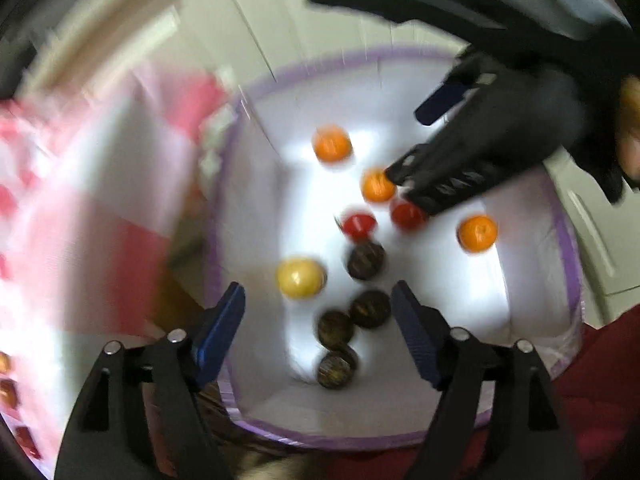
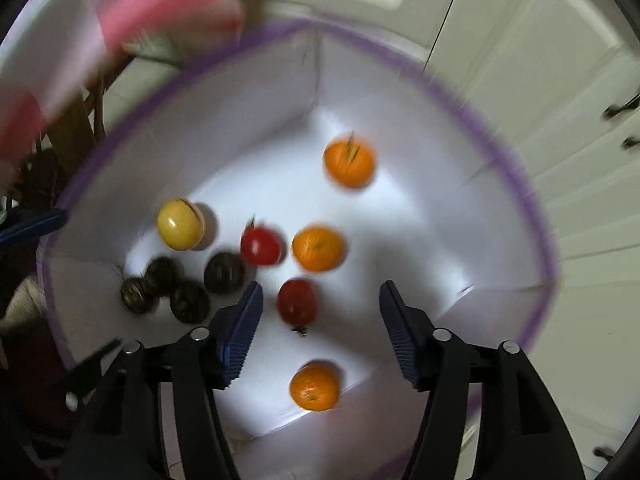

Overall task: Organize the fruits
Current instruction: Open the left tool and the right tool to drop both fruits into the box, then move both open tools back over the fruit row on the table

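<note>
White fabric with a purple rim is forming the basket (image 1: 532,288) that is filling the left wrist view. Fruits are lying on its floor: three oranges (image 1: 331,143), two red fruits (image 1: 359,224), one yellow fruit (image 1: 301,277) and four dark brown fruits (image 1: 366,260). The left gripper (image 1: 318,304) is hanging above the basket with its blue-padded jaws spread apart and nothing between them. The right gripper (image 1: 404,184) is reaching in from the upper right, its tips just beside an orange and a red fruit; the blur is hiding whether they touch. A pink and white checked cloth (image 1: 92,216) is lying on the left.

From the right wrist view, the right gripper (image 2: 320,306) is standing wide apart over the same basket (image 2: 500,184), holding nothing. One red fruit (image 2: 297,301) is showing between its fingers, lower down on the floor. White cabinet doors (image 2: 540,60) are showing behind.
</note>
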